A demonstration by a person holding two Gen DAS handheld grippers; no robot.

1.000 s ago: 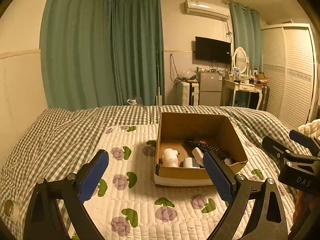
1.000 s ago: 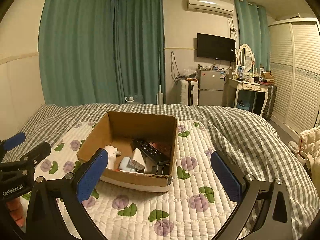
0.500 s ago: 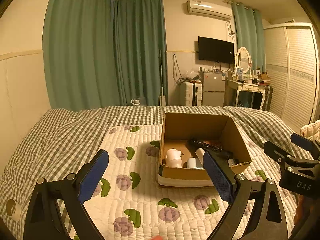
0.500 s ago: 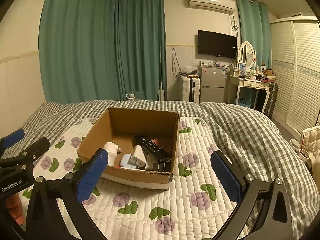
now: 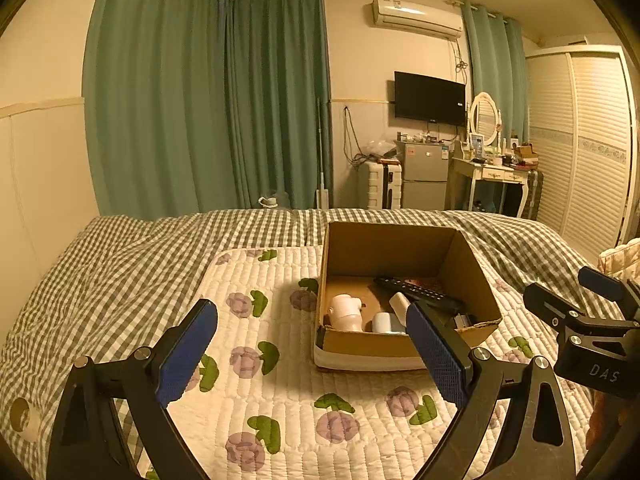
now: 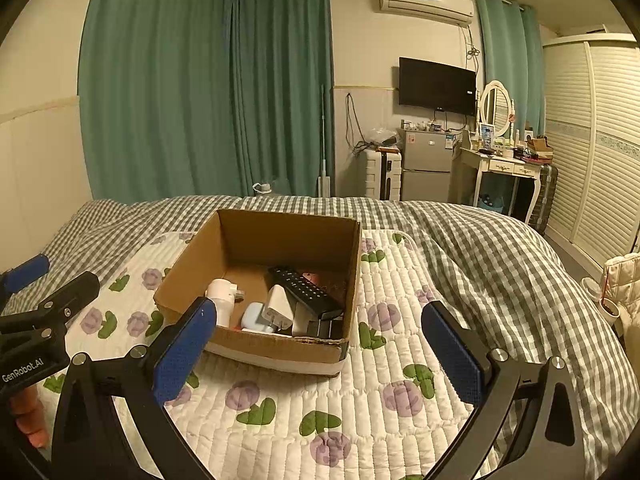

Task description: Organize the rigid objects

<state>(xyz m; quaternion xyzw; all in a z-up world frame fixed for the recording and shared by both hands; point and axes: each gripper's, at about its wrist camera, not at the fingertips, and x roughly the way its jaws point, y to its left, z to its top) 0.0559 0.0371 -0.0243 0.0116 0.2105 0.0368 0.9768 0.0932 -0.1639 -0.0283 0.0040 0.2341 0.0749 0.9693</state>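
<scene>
**A:** Left wrist view: left claw spread wide, holding nothing, above the quilted mat. Right claw likewise wide and bare.

**B:** And the goods?

**A:** All in the cardboard box on the bed: black remote, white charger, white bottle, pale blue case. Nothing loose shows on the mat.

**B:** Packed, or awaiting unpacking?

**A:** Either fits. For any reach inside, I'd enter from above, clear of the box walls.
</scene>
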